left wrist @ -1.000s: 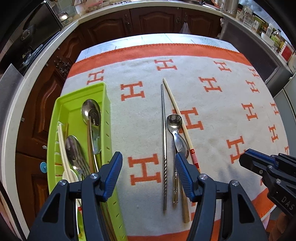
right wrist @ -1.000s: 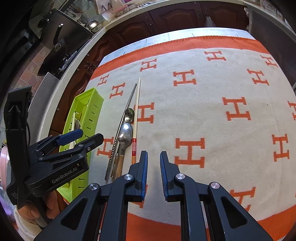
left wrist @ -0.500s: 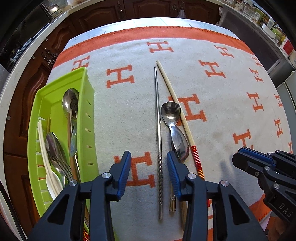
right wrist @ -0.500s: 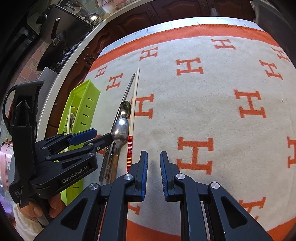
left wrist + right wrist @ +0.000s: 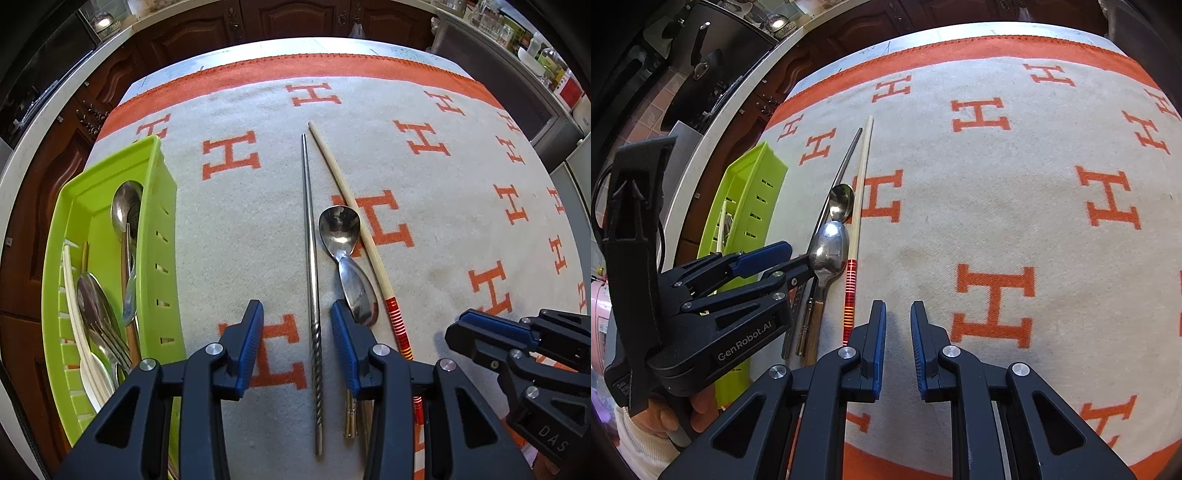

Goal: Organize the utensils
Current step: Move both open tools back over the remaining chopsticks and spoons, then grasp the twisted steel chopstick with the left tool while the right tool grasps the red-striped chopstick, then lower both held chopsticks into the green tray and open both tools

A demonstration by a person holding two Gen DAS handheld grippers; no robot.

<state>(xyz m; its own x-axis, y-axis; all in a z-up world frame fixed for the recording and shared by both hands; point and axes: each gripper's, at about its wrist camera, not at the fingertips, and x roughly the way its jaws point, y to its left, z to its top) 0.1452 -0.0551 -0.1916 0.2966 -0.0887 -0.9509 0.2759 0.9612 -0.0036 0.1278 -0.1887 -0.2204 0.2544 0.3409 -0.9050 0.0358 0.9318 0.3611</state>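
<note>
A metal chopstick point(image 5: 312, 258) lies on the cloth between the fingers of my open left gripper point(image 5: 297, 339). To its right lie two metal spoons point(image 5: 341, 230) that overlap, then a wooden chopstick point(image 5: 354, 221) with a red banded end. A lime green tray point(image 5: 162, 206) at the left holds several spoons, a fork and white utensils. In the right wrist view my right gripper point(image 5: 898, 334) is slightly open and empty over bare cloth, right of the wooden chopstick point(image 5: 857, 210). The left gripper point(image 5: 775, 260) shows there above the spoons point(image 5: 829, 247).
A white cloth point(image 5: 424, 229) with orange H marks and an orange border covers the table. Dark wooden cabinets and a counter stand beyond the table's far and left edges. The right gripper shows at the lower right in the left wrist view point(image 5: 517, 343).
My left gripper has moved right from over the tray to straddle the metal chopstick, and its fingers have narrowed. The right gripper has shifted a little forward and stays the same width.
</note>
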